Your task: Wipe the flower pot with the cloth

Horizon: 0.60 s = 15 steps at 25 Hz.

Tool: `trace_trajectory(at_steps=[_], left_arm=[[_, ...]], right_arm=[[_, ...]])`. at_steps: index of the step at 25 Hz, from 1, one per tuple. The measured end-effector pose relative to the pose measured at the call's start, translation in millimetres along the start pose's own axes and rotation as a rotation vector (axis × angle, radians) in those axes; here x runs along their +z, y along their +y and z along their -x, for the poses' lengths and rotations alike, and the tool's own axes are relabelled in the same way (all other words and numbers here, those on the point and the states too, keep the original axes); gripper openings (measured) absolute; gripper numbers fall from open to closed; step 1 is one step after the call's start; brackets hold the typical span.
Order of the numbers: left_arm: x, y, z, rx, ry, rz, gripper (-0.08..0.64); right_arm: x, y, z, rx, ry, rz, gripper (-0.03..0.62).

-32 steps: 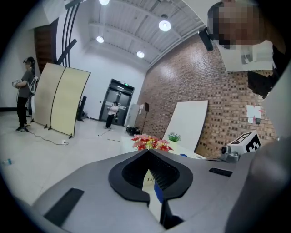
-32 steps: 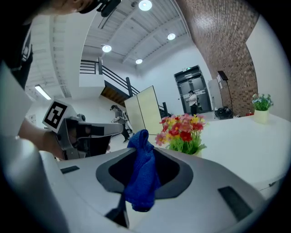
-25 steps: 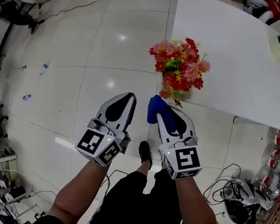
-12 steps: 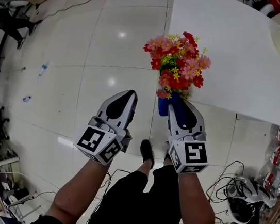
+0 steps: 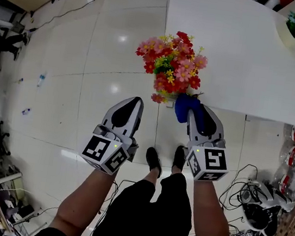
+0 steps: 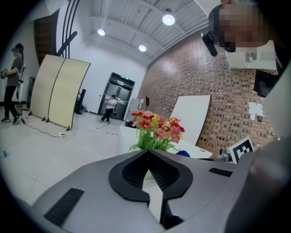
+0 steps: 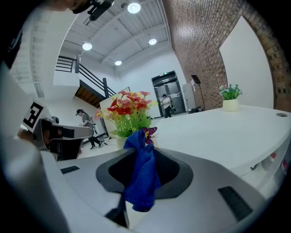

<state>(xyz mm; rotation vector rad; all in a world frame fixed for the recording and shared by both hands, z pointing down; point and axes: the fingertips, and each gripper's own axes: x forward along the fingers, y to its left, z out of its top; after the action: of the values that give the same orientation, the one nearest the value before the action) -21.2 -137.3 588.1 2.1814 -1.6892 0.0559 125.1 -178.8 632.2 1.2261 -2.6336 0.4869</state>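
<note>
Right gripper (image 5: 196, 112) pinches the blue cloth (image 5: 185, 107); left gripper (image 5: 133, 103) closed, empty.
We judge the flower pot (image 7: 121, 143) light, tippy: steady its wall.

Bright, even light falls from round ceiling lamps (image 6: 168, 19) near twelve o'clock in both gripper views. It leaves small white glare spots on the glossy floor (image 5: 60, 74) toward eleven o'clock of the head view, and only faint shadows. The white table (image 5: 246, 47) at one o'clock is nearly washed out, and all three pictures bulge fisheye-fashion, with bent lines and darkened corners.
</note>
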Motion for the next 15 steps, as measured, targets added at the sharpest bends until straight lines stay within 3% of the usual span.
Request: trace_trajectory(at_steps=[7,15], left_arm=[[1.6,-16.8,-4.7,-0.021,0.005,0.006,0.005],[10.3,-20.2,16.2,-0.014,-0.004,0.018,0.005]], right_arm=[[5.9,-9.5,9.2,-0.018,0.005,-0.004,0.098],[21.1,24.1,45.9,0.071,0.027,0.013,0.098]])
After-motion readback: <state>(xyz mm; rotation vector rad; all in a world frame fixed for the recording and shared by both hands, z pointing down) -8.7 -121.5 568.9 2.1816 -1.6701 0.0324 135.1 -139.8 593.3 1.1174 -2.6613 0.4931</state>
